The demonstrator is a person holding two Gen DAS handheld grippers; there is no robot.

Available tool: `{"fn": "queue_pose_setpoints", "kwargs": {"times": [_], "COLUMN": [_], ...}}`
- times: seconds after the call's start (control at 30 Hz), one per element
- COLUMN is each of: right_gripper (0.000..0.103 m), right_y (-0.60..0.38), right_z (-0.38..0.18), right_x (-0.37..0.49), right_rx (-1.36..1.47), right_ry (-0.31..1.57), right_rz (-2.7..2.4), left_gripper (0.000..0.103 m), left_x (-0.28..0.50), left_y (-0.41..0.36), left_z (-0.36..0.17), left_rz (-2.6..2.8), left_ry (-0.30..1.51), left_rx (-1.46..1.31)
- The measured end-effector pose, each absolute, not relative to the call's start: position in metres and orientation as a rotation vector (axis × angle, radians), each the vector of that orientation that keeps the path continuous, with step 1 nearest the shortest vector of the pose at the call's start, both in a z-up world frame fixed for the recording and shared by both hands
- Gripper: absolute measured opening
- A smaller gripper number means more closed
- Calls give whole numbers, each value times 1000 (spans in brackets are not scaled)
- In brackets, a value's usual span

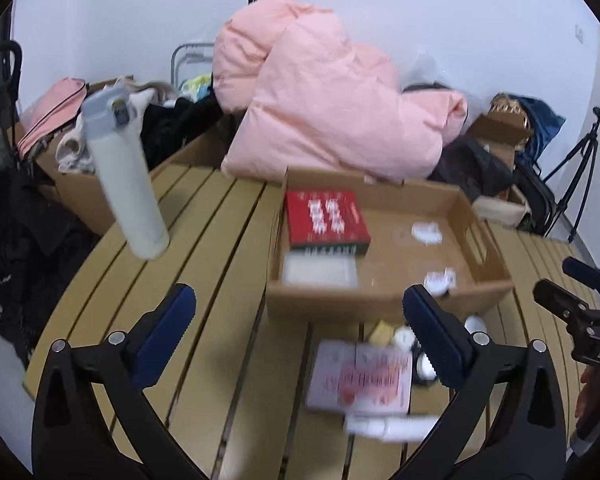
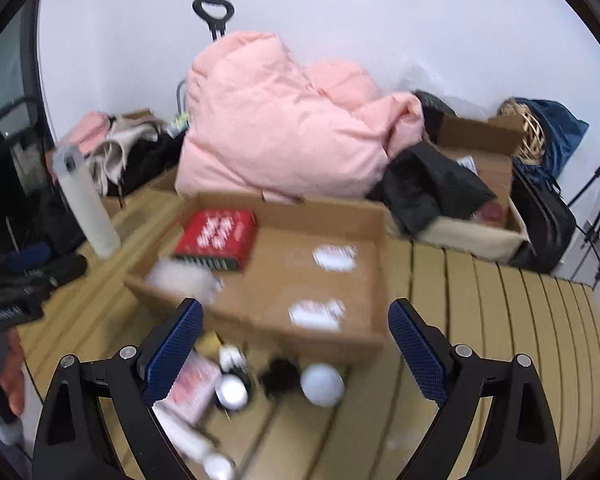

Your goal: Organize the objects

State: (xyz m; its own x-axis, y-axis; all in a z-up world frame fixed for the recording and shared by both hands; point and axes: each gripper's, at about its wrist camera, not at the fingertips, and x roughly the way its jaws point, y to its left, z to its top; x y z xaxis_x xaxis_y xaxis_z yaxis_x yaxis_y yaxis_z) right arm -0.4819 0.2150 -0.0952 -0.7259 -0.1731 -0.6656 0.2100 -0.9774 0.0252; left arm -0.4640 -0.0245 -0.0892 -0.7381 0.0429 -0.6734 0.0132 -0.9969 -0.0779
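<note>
An open cardboard box [image 1: 484,240] [image 2: 376,264] sits on the slatted wooden table [image 1: 204,248]. It holds a red book [image 1: 324,218] [image 2: 220,236] and a pale flat item [image 1: 320,272]. In front of the box lie a pink-and-white packet [image 1: 360,376] [image 2: 192,388], a white tube [image 1: 388,426], small white jars [image 2: 232,390], a white ball [image 2: 322,384] and a black item [image 2: 278,372]. My left gripper [image 1: 300,316] is open above the table, empty. My right gripper [image 2: 296,328] is open above the small items, empty. A white bottle [image 1: 128,176] [image 2: 86,208] stands at the left.
A pink duvet [image 1: 324,104] [image 2: 284,128] is heaped behind the box. Boxes of clothes and bags line the wall. A tripod [image 1: 580,168] stands at the right. The right gripper's body [image 1: 580,320] shows at the left wrist view's right edge.
</note>
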Motion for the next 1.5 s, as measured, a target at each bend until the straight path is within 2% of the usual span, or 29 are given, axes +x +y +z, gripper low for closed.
{"fn": "queue_pose_setpoints", "kwargs": {"times": [0.1, 0.17, 0.43, 0.57, 0.67, 0.73, 0.8, 0.9, 1.03, 1.2, 1.27, 1.3, 1.33, 1.47, 1.5], "right_gripper": [96, 96, 96, 96, 96, 87, 63, 52, 49, 48, 42, 32, 30, 22, 20], "right_y": [228, 229, 214, 196, 184, 179, 172, 160, 149, 143, 144, 145, 145, 147, 147], "right_z": [-115, -131, -151, -165, -171, -176, -181, -190, -208, -225, -228, -228, -228, -225, -223], "right_x": [-469, -472, -470, -468, -470, -472, -475, -478, -483, -487, -489, -489, -489, -487, -487], "right_rx": [1104, 1250, 1343, 1363, 1355, 1347, 1342, 1354, 1406, 1429, 1432, 1431, 1433, 1423, 1418], "right_ry": [-7, -5, -67, 2, 20, -21, -74, -102, -141, -164, -196, -195, -179, -173, -170], "right_rz": [-2689, -2624, -2322, -2319, -2292, -2280, -2233, -2208, -2173, -2191, -2195, -2213, -2232, -2251, -2257], "left_gripper": [103, 103, 103, 103, 99, 87, 80, 67, 47, 46, 41, 24, 18, 17, 14], "left_x": [-456, -450, -445, -456, -462, -464, -467, -471, -479, -485, -485, -483, -482, -478, -478], "left_y": [-18, -13, -7, -11, -18, -23, -25, -25, -19, -16, -16, -15, -13, -5, -7], "left_z": [-102, -108, -146, -171, -179, -179, -180, -185, -196, -207, -208, -208, -207, -203, -202], "left_rz": [2943, 2911, 2697, 2667, 2678, 2660, 2640, 2610, 2572, 2556, 2551, 2527, 2507, 2544, 2543], "left_ry": [-45, -11, -25, -9, -51, -111, -143, -181, -171, -195, -227, -264, -275, -199, -207], "left_rx": [-1232, -1276, -1444, -1575, -1615, -1601, -1589, -1596, -1627, -1647, -1642, -1630, -1619, -1605, -1604]}}
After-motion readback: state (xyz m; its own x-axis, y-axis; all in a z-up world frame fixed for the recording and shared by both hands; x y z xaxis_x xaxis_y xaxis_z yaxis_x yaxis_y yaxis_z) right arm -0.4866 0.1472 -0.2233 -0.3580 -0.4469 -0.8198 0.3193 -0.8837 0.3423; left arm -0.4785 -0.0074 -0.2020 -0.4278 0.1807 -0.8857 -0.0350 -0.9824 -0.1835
